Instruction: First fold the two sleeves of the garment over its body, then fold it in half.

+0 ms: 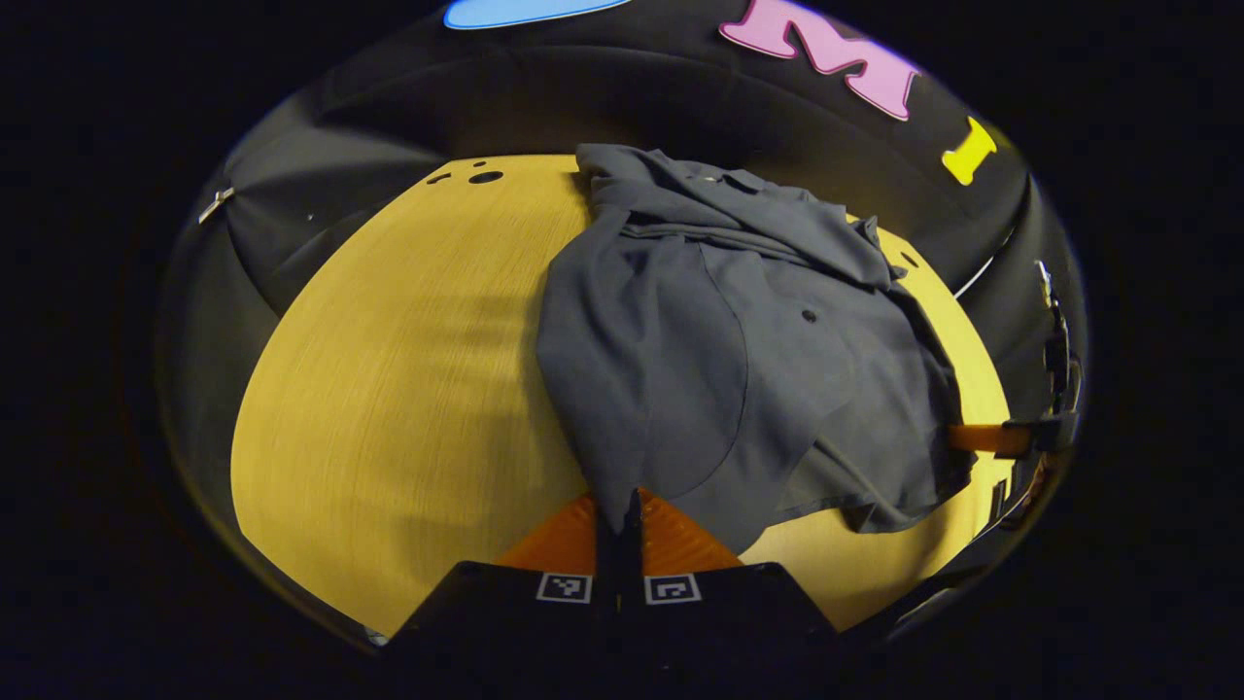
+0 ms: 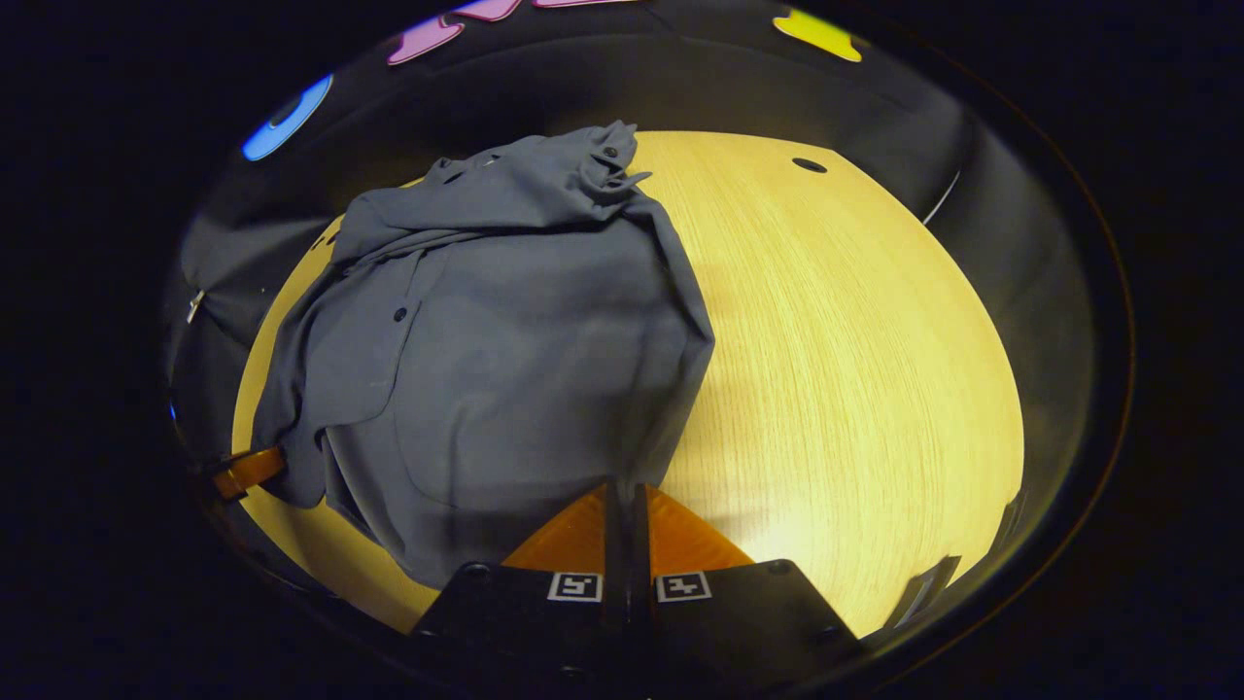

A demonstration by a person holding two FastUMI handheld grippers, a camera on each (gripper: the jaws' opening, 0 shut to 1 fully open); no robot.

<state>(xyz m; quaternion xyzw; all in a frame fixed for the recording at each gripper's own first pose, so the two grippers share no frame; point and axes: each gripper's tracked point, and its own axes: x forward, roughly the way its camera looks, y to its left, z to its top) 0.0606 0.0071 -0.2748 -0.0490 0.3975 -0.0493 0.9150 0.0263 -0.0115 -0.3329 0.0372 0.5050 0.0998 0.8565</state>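
A dark grey buttoned shirt (image 1: pixel 739 350) lies on the yellow wooden table (image 1: pixel 389 389), with bunched folds of cloth across its far end. In the left gripper view my left gripper (image 1: pixel 622 510) is shut on the shirt's near left hem corner. At the far right of that view, the right gripper (image 1: pixel 991 439) meets the shirt's other near corner. In the right gripper view the shirt (image 2: pixel 505 340) covers the left half of the table (image 2: pixel 855 369). There my right gripper (image 2: pixel 624 501) is shut, pinching the near hem edge. The left gripper (image 2: pixel 248 472) shows at the far left, at the cloth's edge.
Bare tabletop stretches left of the shirt in the left gripper view and right of it in the right gripper view. Small round holes (image 1: pixel 485 177) (image 2: pixel 809 165) mark the table's far edge. Black cloth walls ring the table.
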